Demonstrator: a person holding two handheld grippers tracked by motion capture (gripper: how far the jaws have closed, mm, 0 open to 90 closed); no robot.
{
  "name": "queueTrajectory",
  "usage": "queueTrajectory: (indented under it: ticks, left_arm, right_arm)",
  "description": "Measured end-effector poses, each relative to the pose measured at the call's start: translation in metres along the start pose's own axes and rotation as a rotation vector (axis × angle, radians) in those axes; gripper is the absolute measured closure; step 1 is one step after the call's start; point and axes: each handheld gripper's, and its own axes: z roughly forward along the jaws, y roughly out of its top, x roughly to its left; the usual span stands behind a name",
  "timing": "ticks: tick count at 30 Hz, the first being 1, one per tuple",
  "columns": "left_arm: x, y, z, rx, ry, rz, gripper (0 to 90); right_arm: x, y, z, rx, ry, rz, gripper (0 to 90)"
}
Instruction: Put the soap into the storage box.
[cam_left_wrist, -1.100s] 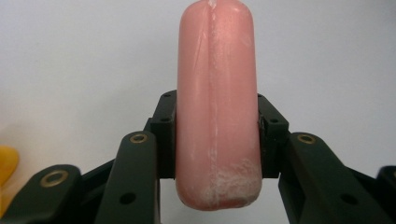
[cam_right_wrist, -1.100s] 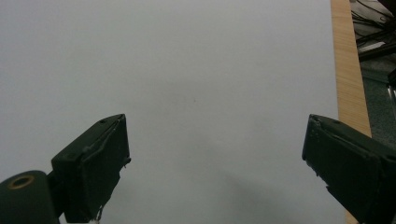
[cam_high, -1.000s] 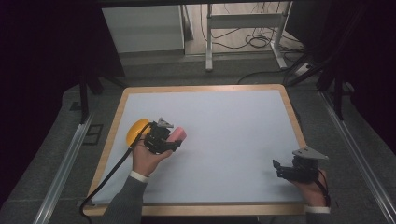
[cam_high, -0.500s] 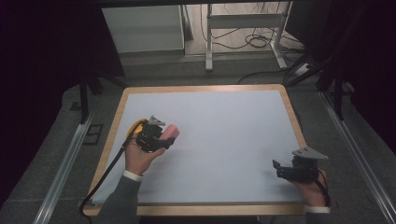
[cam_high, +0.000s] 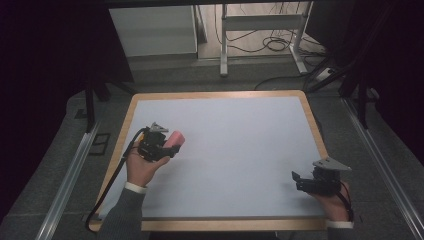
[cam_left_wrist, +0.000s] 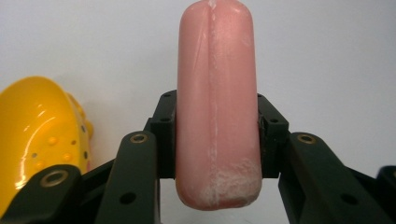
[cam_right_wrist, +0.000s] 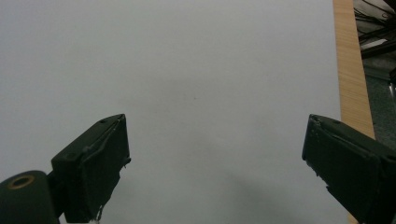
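Left gripper (cam_high: 167, 146) clenched on pink sausage (cam_left_wrist: 215, 100), jaws pressing both sides, near left edge of table (cam_high: 240, 120). Yellow object (cam_left_wrist: 39, 130), maybe toy, just beside it, partly hidden behind jaw. Right gripper (cam_high: 300, 181) released, jaws spread wide over bare white surface near right wooden rim (cam_right_wrist: 352, 70).

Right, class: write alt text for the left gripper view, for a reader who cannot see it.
A pink sausage stands upright, clamped between two black jaws of the left gripper, over a white table. A yellow toy dotted with small bumps sits at the left edge, partly behind the jaws.
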Motion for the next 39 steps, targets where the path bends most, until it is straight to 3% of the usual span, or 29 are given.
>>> queueTrajectory:
  ticks: [23, 39]
  left_arm:
    - [0.022, -0.008, -0.017, -0.029, 0.04, -0.062, 60.1]
    - [0.032, -0.009, -0.023, -0.038, 0.059, -0.079, 60.0]
  right_arm:
    - [-0.001, 0.0, -0.001, 0.001, -0.013, 0.0, 7.2]
    - [-0.001, 0.0, -0.001, 0.001, -0.011, 0.001, 7.2]
